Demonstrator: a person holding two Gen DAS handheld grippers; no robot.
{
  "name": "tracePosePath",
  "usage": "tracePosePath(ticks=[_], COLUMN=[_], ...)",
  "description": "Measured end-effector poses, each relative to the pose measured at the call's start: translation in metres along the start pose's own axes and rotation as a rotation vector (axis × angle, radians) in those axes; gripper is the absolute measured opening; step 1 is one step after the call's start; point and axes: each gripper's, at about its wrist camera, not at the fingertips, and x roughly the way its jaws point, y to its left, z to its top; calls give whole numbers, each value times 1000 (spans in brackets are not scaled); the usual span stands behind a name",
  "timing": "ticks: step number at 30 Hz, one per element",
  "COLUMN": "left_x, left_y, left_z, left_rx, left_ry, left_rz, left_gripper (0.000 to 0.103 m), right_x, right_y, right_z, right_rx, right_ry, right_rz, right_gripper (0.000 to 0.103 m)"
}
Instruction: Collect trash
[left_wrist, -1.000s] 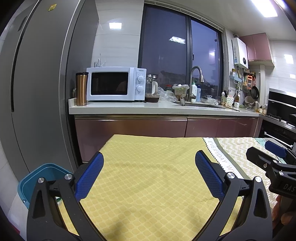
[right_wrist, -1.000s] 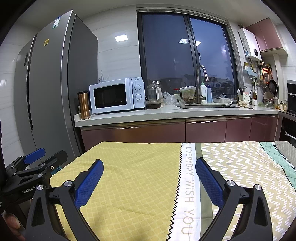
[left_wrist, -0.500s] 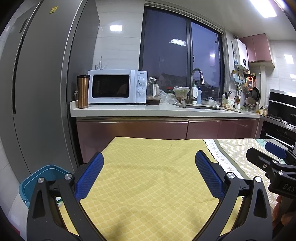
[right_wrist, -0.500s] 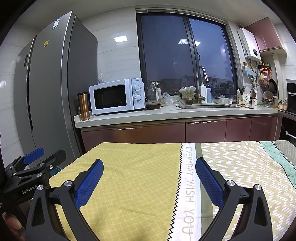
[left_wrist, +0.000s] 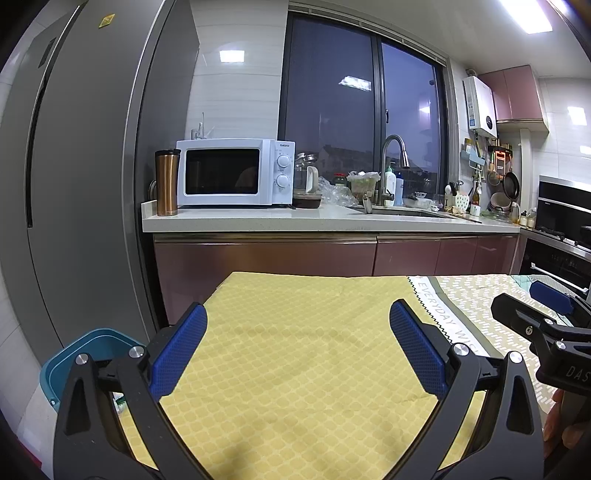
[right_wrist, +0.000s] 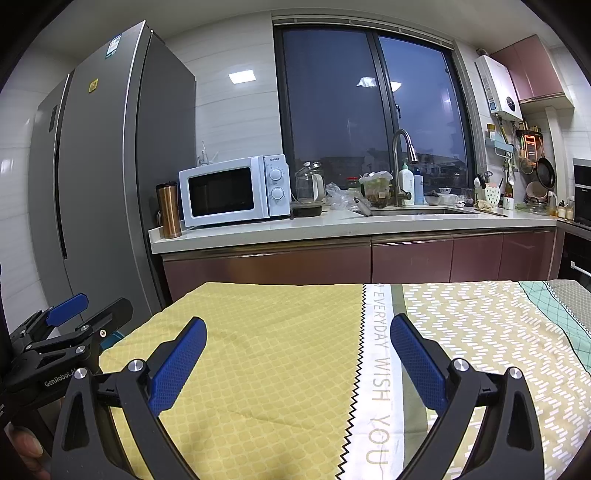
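Note:
My left gripper (left_wrist: 297, 321) hovers open over the yellow part of a tablecloth (left_wrist: 303, 354), nothing between its blue pads. My right gripper (right_wrist: 297, 332) is open too, above the same cloth near its white printed stripe (right_wrist: 376, 369). Each gripper shows in the other's view: the right gripper (left_wrist: 532, 306) at the right edge, the left gripper (right_wrist: 81, 314) at the left edge. A teal bin (left_wrist: 85, 354) stands on the floor left of the table, partly hidden by my left finger. No trash item shows on the cloth.
Beyond the table runs a white counter (left_wrist: 332, 221) with a microwave (left_wrist: 232, 171), a copper tumbler (left_wrist: 167, 182), a glass kettle (right_wrist: 309, 184), crumpled plastic bags (right_wrist: 341, 195) and a sink tap (left_wrist: 393, 162). A tall grey fridge (right_wrist: 110, 177) stands at left.
The left wrist view has tilted slightly, so the counter and table edge sit a little lower in frame. Both grippers stay open and the right one has barely moved.

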Motion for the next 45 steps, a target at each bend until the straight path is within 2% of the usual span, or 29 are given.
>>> tracePosePath(ticks=[45], left_x=[1], left_y=[2], left_z=[-12], left_rx=[-14], left_ry=[30], left_rz=[-11], left_gripper=[97], right_x=[2], right_y=[-1], right_z=[-3], right_rx=[12], right_ry=[8], right_rz=[8], right_gripper=[96])
